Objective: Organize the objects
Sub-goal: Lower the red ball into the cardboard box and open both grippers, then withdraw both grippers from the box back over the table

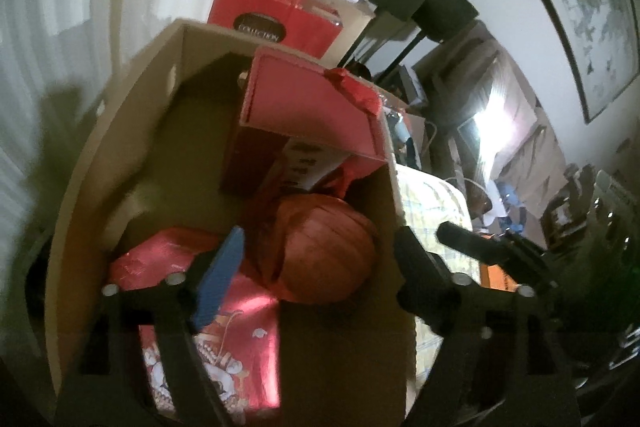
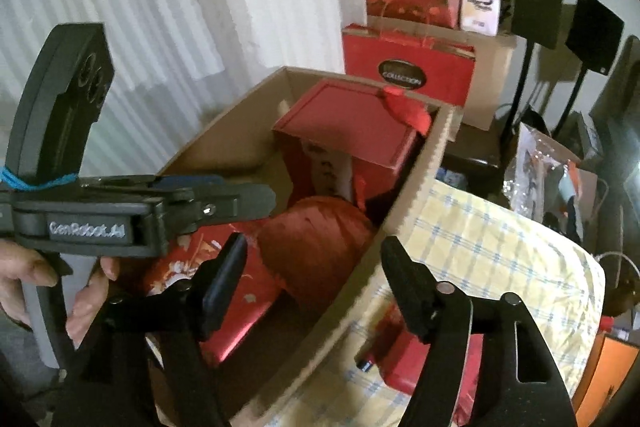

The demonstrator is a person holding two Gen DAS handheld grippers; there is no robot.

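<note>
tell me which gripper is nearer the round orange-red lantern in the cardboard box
Left. The left gripper hangs open right over the lantern inside the cardboard box. The right gripper, also open, straddles the box's right wall, one finger outside it.

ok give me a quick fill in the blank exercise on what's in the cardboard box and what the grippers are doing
1. The round orange-red lantern lies inside the ____ box.
2. The jaws of both the left gripper and the right gripper stand ____.
3. Beside the box sits a yellow ____-patterned bundle.
4. The red bag behind the box reads ____.

Missing words: cardboard; open; plaid; COLLECTION
</note>
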